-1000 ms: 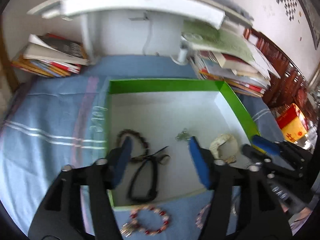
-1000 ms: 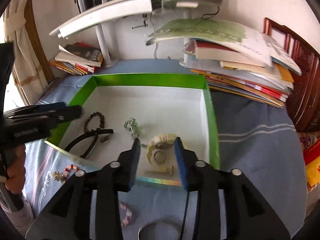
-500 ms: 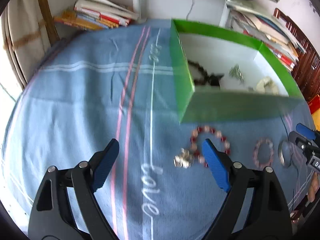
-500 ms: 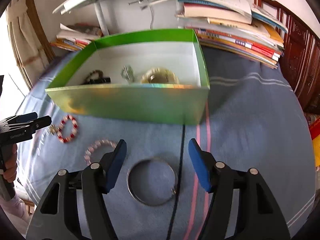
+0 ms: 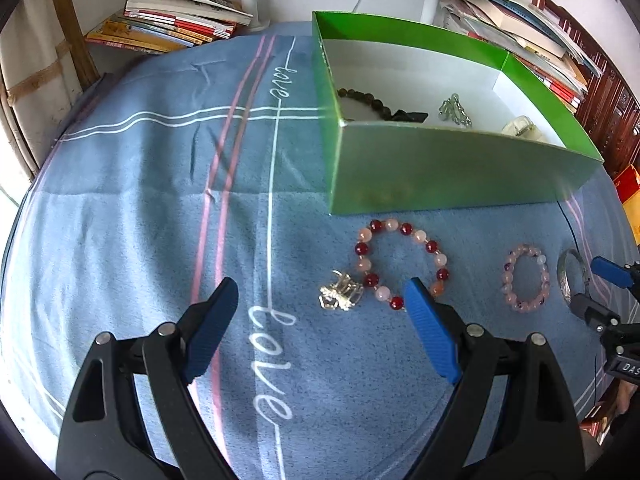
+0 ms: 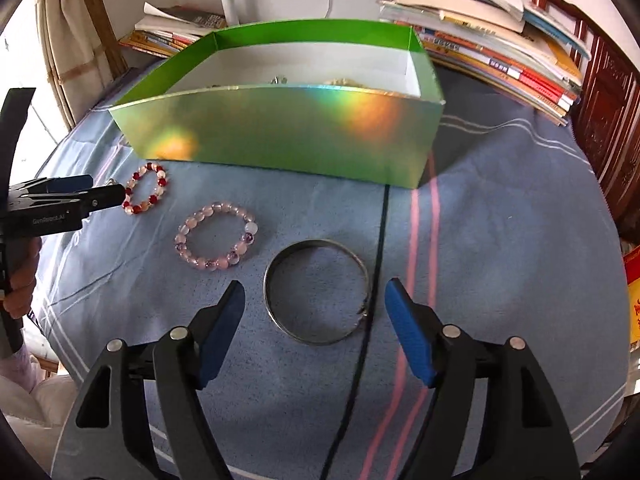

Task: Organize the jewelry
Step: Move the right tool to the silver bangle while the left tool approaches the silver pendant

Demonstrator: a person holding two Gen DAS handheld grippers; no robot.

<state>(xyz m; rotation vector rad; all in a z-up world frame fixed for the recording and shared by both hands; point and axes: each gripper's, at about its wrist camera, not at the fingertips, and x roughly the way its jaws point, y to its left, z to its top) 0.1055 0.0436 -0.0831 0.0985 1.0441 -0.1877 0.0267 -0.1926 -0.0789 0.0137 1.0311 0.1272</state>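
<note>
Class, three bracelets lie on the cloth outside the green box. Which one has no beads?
The metal bangle, a plain silver ring. The red-and-pink bracelet and the pale pink bracelet are both beaded.

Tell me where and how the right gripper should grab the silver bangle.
Grip the silver bangle across its thin near rim, coming straight down from above with one finger inside the ring. It lies flat on the blue cloth, so nothing stands up to pinch. The right gripper is open, probably wide enough.
</note>
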